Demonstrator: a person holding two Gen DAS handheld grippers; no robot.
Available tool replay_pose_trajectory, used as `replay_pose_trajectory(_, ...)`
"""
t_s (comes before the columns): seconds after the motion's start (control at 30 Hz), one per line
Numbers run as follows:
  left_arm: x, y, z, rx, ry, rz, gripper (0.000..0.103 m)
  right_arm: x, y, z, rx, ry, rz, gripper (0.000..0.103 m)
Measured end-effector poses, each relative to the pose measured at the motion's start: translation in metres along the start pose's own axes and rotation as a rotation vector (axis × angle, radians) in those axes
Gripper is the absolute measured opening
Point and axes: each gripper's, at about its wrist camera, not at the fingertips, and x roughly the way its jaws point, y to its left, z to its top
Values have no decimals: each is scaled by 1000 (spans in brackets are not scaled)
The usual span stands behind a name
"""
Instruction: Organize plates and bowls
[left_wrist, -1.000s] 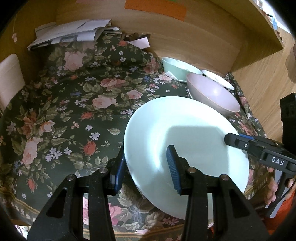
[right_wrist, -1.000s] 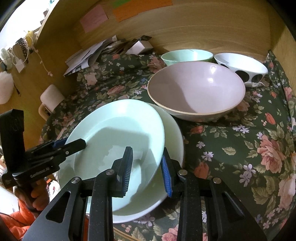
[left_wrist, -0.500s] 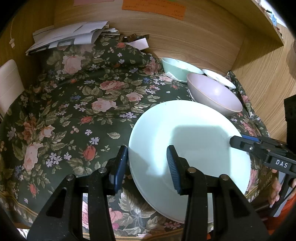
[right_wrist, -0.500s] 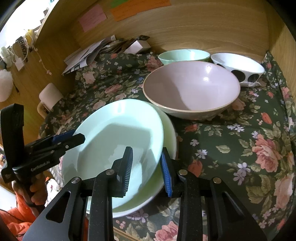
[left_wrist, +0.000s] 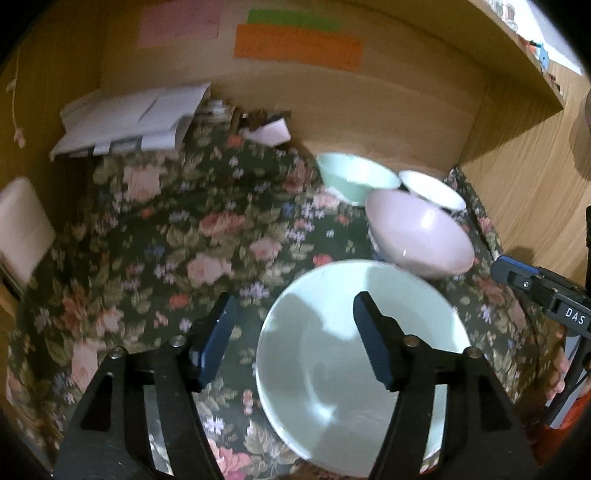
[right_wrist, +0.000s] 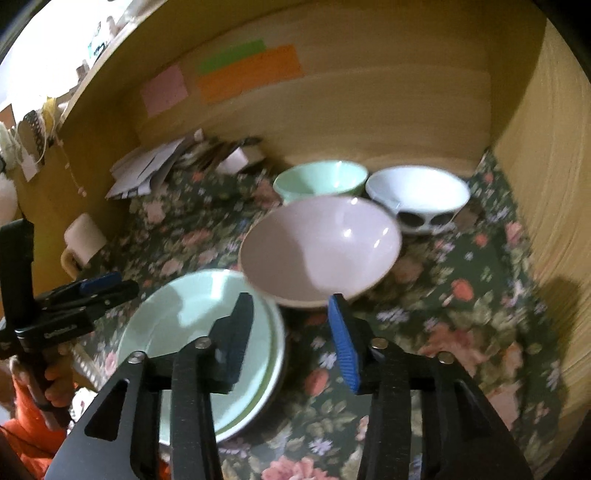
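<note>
Both grippers hover with fingers spread, holding nothing, above the stacked mint plates.

Left gripper (left_wrist: 293, 338) and right gripper (right_wrist: 291, 332) hang over the mint-green plate (right_wrist: 192, 321), which seems, through blur, to rest on a second plate (right_wrist: 271, 373) on the floral cloth (left_wrist: 155, 236). Just behind sit a pink bowl (right_wrist: 319, 251), mint bowl (right_wrist: 319, 181) and white bowl (right_wrist: 417, 195).

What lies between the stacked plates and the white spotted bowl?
The pink bowl lies between the plates and the spotted bowl, clearest in the right wrist view.
</note>
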Motion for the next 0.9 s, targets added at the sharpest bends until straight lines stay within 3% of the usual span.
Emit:
replay_pose_trajectory(0.27, 7, -17, 33, 25, -25, -4, 84, -6, -9, 23, 5, -75, -46, 59)
replay_pose_trajectory(0.4, 19, -29, 46, 58, -24, 14, 84, -1, -13, 29, 8, -89, -64, 64)
replay_pose_trajectory(0.9, 88, -66, 67, 148, 92, -23, 85, 42, -47, 39, 63, -7, -66, 64)
